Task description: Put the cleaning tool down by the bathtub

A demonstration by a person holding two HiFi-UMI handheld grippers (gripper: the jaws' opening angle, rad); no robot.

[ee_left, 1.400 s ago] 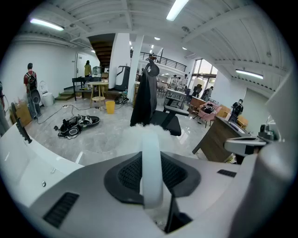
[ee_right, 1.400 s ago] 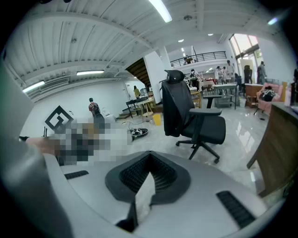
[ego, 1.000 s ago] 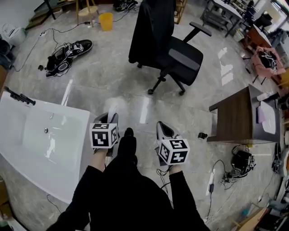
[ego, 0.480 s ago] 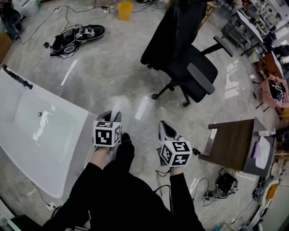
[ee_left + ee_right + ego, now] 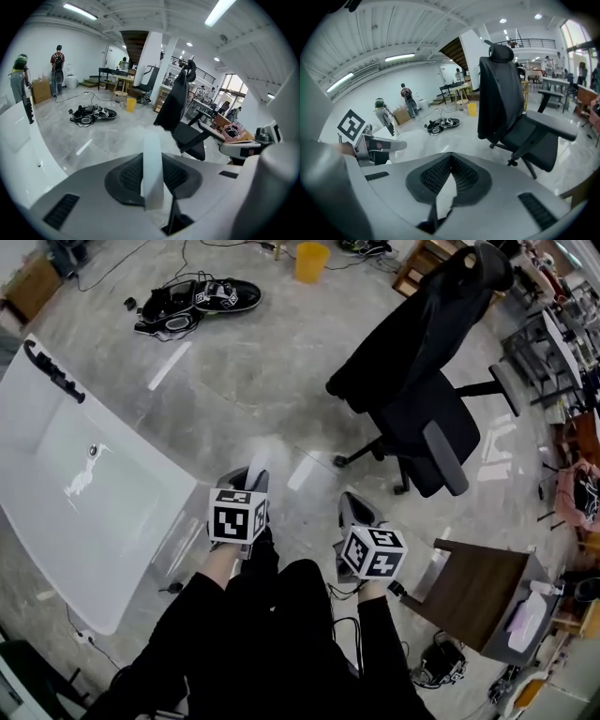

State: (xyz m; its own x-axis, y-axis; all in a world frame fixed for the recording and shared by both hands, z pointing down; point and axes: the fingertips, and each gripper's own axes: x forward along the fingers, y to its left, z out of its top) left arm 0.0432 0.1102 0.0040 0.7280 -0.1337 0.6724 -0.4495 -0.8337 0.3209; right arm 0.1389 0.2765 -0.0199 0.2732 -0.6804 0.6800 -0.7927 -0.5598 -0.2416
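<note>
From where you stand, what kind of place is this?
Probably a workshop or lab hall, not a bathroom: a bathtub stands on the bare floor near an office chair and a heap of black gear.

Blurred cleaning tool (image 5: 152, 164) head; bathtub (image 5: 94, 512) cut off left

Open-plan lab workspace, office chair (image 5: 427, 418), wooden desk (image 5: 473, 592), bathtub (image 5: 84, 484) on floor

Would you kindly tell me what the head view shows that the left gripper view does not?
Only the head view shows the person's black sleeves and the brown table. Only the left gripper view shows two people by the far wall, the ceiling lights, and the white cleaning tool handle between the jaws. Both show the bathtub, the yellow bucket and the black office chair.
</note>
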